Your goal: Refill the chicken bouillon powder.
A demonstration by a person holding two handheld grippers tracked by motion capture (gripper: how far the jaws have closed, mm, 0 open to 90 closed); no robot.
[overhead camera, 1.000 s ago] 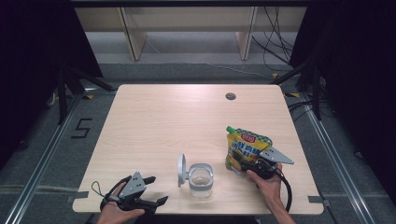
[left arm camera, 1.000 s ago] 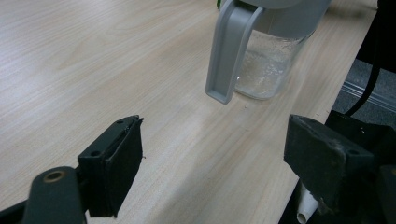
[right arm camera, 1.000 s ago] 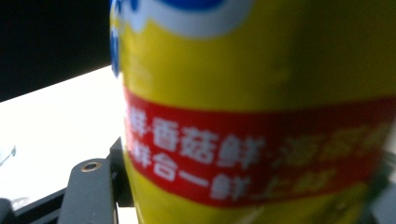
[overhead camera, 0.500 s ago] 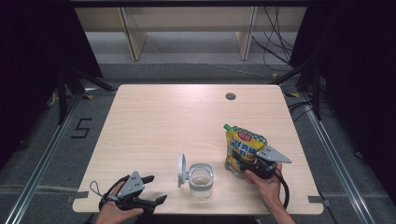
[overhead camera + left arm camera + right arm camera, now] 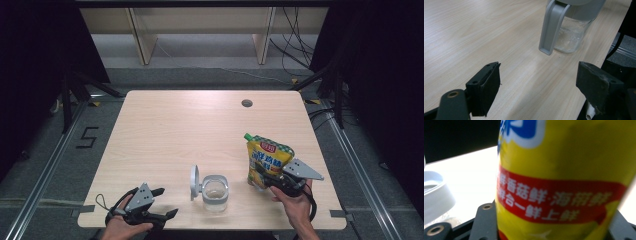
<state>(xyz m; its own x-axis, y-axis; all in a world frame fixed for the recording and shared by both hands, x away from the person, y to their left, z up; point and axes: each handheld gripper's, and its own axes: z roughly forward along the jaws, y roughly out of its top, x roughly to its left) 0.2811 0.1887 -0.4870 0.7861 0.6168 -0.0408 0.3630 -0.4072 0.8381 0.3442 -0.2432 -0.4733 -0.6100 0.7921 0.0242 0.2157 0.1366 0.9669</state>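
Note:
A yellow pouch (image 5: 265, 161) with a green top and red label stands upright at the table's right front, and my right gripper (image 5: 270, 179) is shut on its lower part. In the right gripper view the pouch (image 5: 564, 177) sits between the black jaws. A clear glass jar (image 5: 215, 192) with a grey rim and an open, upright grey lid (image 5: 194, 183) sits at the front centre. My left gripper (image 5: 164, 204) lies near the front left edge, open and holding nothing; its own view looks toward the jar (image 5: 571, 32) and lid (image 5: 551, 27).
The light wooden table (image 5: 200, 135) has a round cable hole (image 5: 246, 103) at the back right. Wooden shelving legs and cables stand on the grey floor behind it. A "5" is marked on the floor at the left (image 5: 87, 137).
The pouch has been tipped slightly more upright in my right gripper. The left gripper has stayed put.

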